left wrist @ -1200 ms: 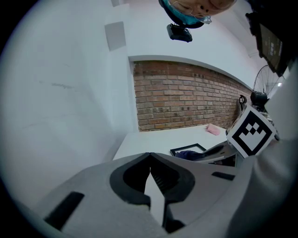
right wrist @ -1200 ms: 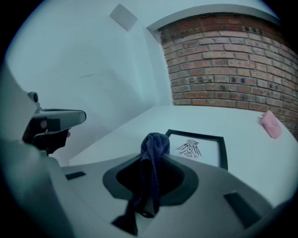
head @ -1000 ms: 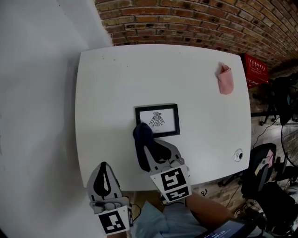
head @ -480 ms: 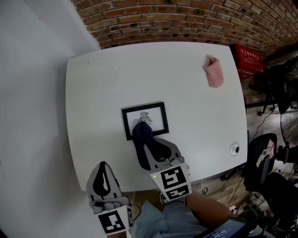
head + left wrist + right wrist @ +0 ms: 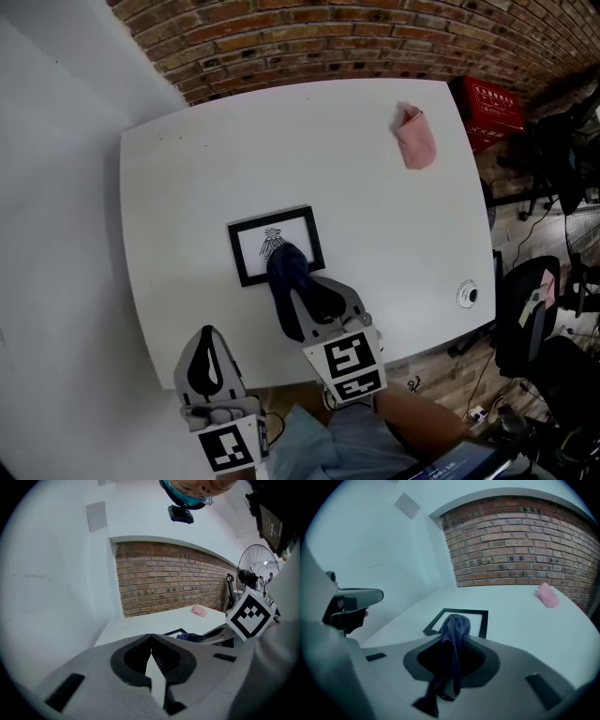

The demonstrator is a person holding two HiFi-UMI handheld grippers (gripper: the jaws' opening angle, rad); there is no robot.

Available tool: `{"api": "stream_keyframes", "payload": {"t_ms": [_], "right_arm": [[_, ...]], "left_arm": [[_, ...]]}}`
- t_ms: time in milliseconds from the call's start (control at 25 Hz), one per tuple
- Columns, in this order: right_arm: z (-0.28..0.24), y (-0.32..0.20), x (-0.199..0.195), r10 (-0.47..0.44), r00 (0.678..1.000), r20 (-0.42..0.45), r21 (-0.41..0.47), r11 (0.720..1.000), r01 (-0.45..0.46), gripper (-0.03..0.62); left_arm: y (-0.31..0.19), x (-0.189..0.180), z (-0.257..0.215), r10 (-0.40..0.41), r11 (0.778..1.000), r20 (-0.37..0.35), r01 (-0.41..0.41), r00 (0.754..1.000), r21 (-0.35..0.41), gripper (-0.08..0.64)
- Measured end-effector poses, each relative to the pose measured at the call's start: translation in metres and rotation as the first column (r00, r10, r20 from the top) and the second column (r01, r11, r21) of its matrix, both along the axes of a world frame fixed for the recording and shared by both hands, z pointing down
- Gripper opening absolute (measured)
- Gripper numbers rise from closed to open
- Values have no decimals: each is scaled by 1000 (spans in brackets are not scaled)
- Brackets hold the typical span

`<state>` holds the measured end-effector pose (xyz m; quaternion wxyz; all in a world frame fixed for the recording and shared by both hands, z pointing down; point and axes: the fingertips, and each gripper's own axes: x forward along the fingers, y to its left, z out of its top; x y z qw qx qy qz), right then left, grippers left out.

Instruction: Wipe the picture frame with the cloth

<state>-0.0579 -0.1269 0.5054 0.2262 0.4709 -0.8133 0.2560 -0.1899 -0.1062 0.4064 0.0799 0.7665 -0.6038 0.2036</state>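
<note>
Starting at lower left, the left gripper [image 5: 208, 334] is held with its jaws closed together, empty. At centre, the picture frame [image 5: 253, 251] is overlapped at its lower right by the dark cloth [image 5: 286, 266], which is clamped in the right gripper [image 5: 292, 286].

This is looking like an office or lab workroom: a bare brick wall [image 5: 375, 37] is running behind a white counter [image 5: 394, 225], black swivel chairs [image 5: 525, 323] are standing beside it, cables [image 5: 483, 411] are trailing over the wood floor [image 5: 459, 375], and a red crate [image 5: 492, 108] and a fan [image 5: 255, 571] are standing nearby.
</note>
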Motion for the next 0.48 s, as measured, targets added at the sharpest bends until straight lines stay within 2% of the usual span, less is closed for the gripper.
{"api": "stream_keyframes", "payload": {"t_ms": [480], "right_arm": [[2,4,29,45,999,0,-3,999,-45,82]], "left_arm": [[-2,29,-4,50,999,8,-50,999,7,9]]}}
